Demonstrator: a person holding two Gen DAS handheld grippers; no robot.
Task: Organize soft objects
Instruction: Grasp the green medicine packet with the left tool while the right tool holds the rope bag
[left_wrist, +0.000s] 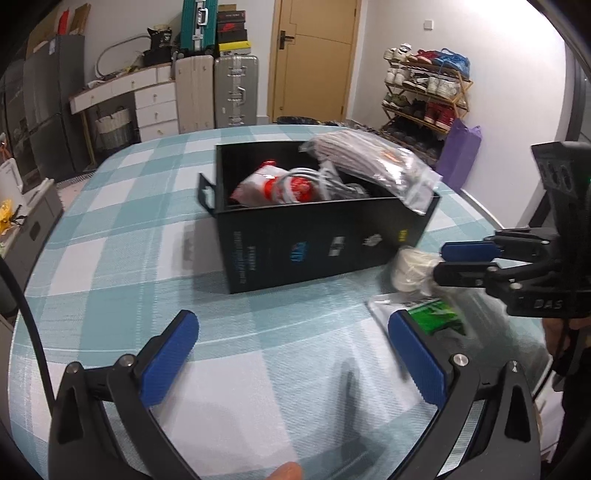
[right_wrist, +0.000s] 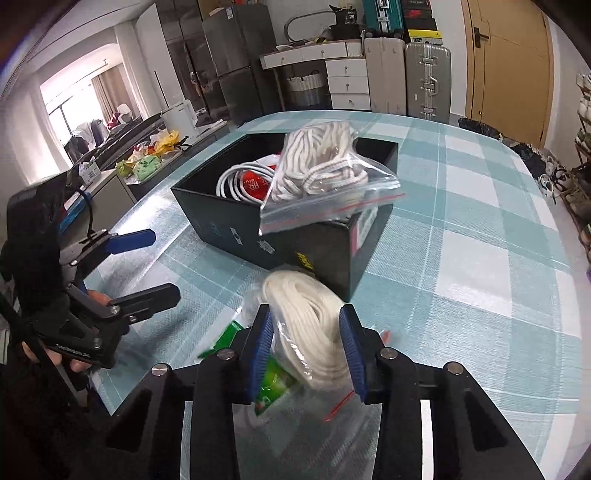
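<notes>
A black box (left_wrist: 314, 243) stands open on the teal checked tablecloth (left_wrist: 147, 229). Inside lie a red-and-white packet (left_wrist: 273, 184) and a white cable (right_wrist: 231, 181). A zip bag of striped rope (right_wrist: 321, 166) leans over the box's near rim. My right gripper (right_wrist: 306, 312) is shut on a clear bag with a coil of white rope (right_wrist: 314, 332), just in front of the box's corner; a green packet (right_wrist: 273, 380) shows under it. In the left wrist view that gripper (left_wrist: 441, 264) comes in from the right with the white coil (left_wrist: 410, 269). My left gripper (left_wrist: 291, 325) stands open over bare cloth, nothing between its fingers.
Suitcases (left_wrist: 236, 92), a white drawer unit (left_wrist: 155, 107) and a wooden door (left_wrist: 314, 59) stand behind the table. A shoe rack (left_wrist: 424, 92) and a purple bag (left_wrist: 461, 151) are at the right. A counter with snacks (right_wrist: 147, 162) lies left of the table.
</notes>
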